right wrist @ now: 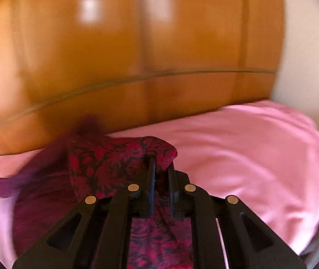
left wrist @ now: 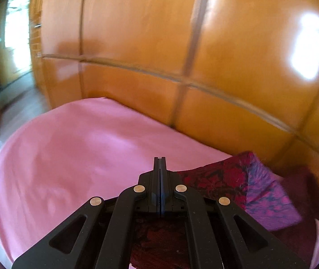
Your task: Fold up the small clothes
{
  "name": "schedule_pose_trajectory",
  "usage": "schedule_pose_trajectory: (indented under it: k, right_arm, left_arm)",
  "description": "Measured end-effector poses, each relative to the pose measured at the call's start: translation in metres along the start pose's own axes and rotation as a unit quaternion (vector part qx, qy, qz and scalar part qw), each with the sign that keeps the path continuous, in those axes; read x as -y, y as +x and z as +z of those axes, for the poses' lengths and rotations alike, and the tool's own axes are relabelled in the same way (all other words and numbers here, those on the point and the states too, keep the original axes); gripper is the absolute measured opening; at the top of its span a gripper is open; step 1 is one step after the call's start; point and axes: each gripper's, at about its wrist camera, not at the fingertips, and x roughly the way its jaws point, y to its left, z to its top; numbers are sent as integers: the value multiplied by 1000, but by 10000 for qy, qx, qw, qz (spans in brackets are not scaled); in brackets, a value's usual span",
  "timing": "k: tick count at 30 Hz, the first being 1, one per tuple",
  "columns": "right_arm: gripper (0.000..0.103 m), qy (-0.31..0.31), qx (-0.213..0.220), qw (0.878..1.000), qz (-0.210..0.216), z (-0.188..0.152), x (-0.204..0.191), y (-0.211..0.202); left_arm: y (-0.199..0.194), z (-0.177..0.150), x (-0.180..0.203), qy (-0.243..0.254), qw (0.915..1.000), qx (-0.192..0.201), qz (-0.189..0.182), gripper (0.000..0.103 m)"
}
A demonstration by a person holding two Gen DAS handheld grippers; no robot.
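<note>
Left gripper (left wrist: pixel 160 163) shows its jaws pressed flat together in the left wrist view, with nothing visible at the tips. Below the fingers, though, dark red cloth (left wrist: pixel 215 183) passes under the linkage, so whether a thin edge is pinched there I cannot tell. The cloth spreads off to the right as a raised, patterned sheet with a purple-blue underside turned up, above the pink bed (left wrist: pixel 74 152). Behind stands the wooden wardrobe (left wrist: pixel 137 44), blurred.

Right gripper (right wrist: pixel 161 168), in the right wrist view, has its fingers (right wrist: pixel 151 179) nearly together and clamped on a bunched edge of the cloth (right wrist: pixel 105 161). The fabric drapes over the tips and runs down between the fingers towards the camera. To the left a loose purple part trails, smeared by motion, over the bed (right wrist: pixel 249 148).

Judging by this, folding has barely begun: the garment is lifted off the bed, crumpled and unspread, with no neat crease in sight. What probably remains is laying it flat, smoothing it, then making every fold.
</note>
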Motion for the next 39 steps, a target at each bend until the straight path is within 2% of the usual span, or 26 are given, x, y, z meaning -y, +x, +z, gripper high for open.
schedule_pose_trajectory:
  k: [3, 5, 7, 8, 9, 11, 12, 14, 15, 16, 17, 18, 20, 21, 24, 25, 26, 27, 28, 30, 31, 33, 35, 39]
  right_arm:
    - [9, 234, -267, 9987, -375, 8, 25, 31]
    - [17, 335, -401, 9968, -608, 7, 35, 47]
    - [68, 464, -265, 9947, -878, 6, 51, 46]
    - [73, 534, -163, 9943, -910, 4, 55, 43]
    - [73, 583, -65, 9938, -940, 0, 54, 35]
    - [74, 546, 212, 9948, -832, -11, 50, 10]
    - [75, 525, 282, 9957, -711, -16, 50, 4]
    - [76, 435, 258, 9987, -104, -38, 38, -18]
    - [76, 393, 78, 9988, 291, -51, 31, -23]
    - [75, 369, -299, 9953, 845, -70, 20, -23]
    - [73, 363, -621, 9898, 1230, -88, 10, -22]
    - [70, 348, -921, 9833, 1531, -105, 1, -22]
    - [60, 378, -1568, 9648, 2076, -144, -17, -20]
    - [55, 420, -1814, 9564, 2250, -159, -23, -16]
    - [45, 551, -2169, 9397, 2588, -186, -35, -12]
    - [41, 555, -2239, 9359, 2663, -191, -39, -11]
    - [40, 483, -2222, 9378, 2622, -195, -43, -12]
    - [33, 421, -2193, 9402, 2573, -192, -43, -8]
    - [23, 393, -2187, 9404, 2573, -188, -46, -12]
    - [17, 225, -2021, 9460, 2524, -178, -45, -24]
    - [15, 25, -1802, 9524, 2460, -169, -45, -35]
    - [14, -182, -1484, 9581, 2445, -150, -45, -54]
    - [13, -379, -1190, 9599, 2511, -135, -43, -78]
    - [13, -985, -935, 9605, 2430, -141, -45, -120]
  left_arm:
    - [26, 9, -7, -294, 9988, -207, 346, 0]
    - [29, 5, -10, -367, 9974, -238, 569, 2]
    - [23, -3, -12, -425, 9978, -194, 469, 23]
    - [10, -15, -15, -471, 9985, -80, 286, 48]
    - [-1, -22, -18, -511, 9986, 23, 119, 56]
    - [-26, -45, -21, -511, 9971, 209, -529, 56]
    - [-38, -64, -19, -425, 9939, 137, -1013, 56]
    - [-48, -96, -16, -318, 9849, -176, -1693, 56]
    - [-47, -119, -11, -285, 9748, -558, -2140, 56]
    - [-44, -137, -8, -331, 9650, -880, -2449, 56]
    - [-40, -153, -4, -419, 9549, -1152, -2705, 56]
    - [-36, -173, 2, -524, 9409, -1455, -3012, 56]
    - [-33, -195, 13, -620, 9256, -1754, -3296, 56]
    - [-29, -205, 19, -720, 9140, -1916, -3502, 56]
    - [-18, -215, 29, -1019, 8911, -2140, -3869, 56]
    - [-16, -216, 33, -1081, 8873, -2177, -3920, 55]
    - [-14, -217, 36, -1119, 8845, -2220, -3947, 37]
    - [-10, -214, 40, -1069, 8821, -2285, -3979, 18]
    - [-7, -208, 42, -995, 8860, -2240, -3936, 17]
    - [-24, -199, 43, -885, 8900, -2089, -3955, 11]
    - [-32, -196, 53, -814, 8927, -2002, -3953, 10]
    - [-53, -175, 44, -665, 8971, -1752, -4001, 9]
    - [-78, -160, 33, -543, 8968, -1601, -4088, 8]
    - [-126, -151, 12, -6, 9038, -1515, -4003, 8]
